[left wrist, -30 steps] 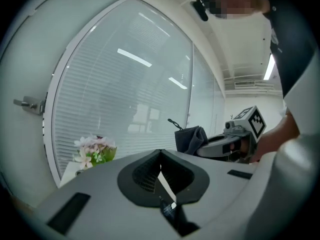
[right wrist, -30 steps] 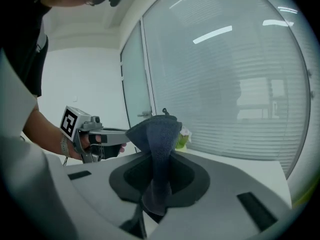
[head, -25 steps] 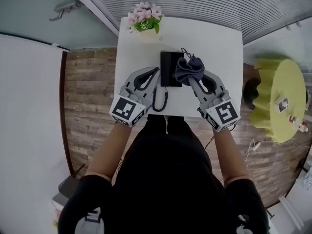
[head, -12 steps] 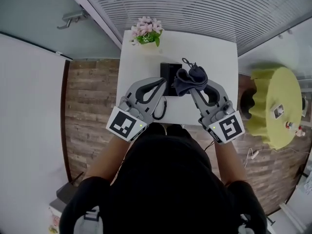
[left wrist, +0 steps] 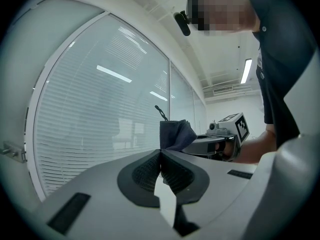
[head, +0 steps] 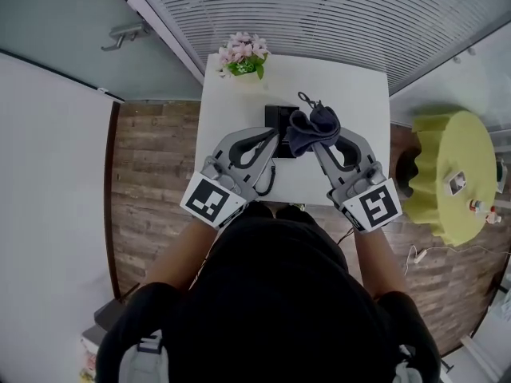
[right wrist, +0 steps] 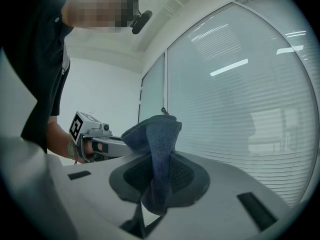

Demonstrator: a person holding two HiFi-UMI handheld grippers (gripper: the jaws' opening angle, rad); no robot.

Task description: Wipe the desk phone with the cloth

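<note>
A black desk phone [head: 276,116] sits in the middle of the white table [head: 359,102], mostly covered by both grippers and the cloth. My right gripper [head: 317,142] is shut on a dark blue cloth [head: 311,128], which bunches above its fingertips over the phone's right side. That cloth [right wrist: 159,154] hangs between the jaws in the right gripper view. My left gripper [head: 274,136] is at the phone's left side, jaws shut with nothing between them [left wrist: 161,159]. Both gripper views look upward at the blinds, and neither shows the phone.
A pot of pink flowers [head: 242,54] stands at the table's far left corner. The phone's coiled cord [head: 270,179] trails toward the near edge. A yellow round table [head: 451,174] with small items is to the right. Window blinds [head: 319,14] run behind the table.
Both grippers have drawn a little closer together over the phone, the left one shifting right. The cloth stays held in the right gripper.
</note>
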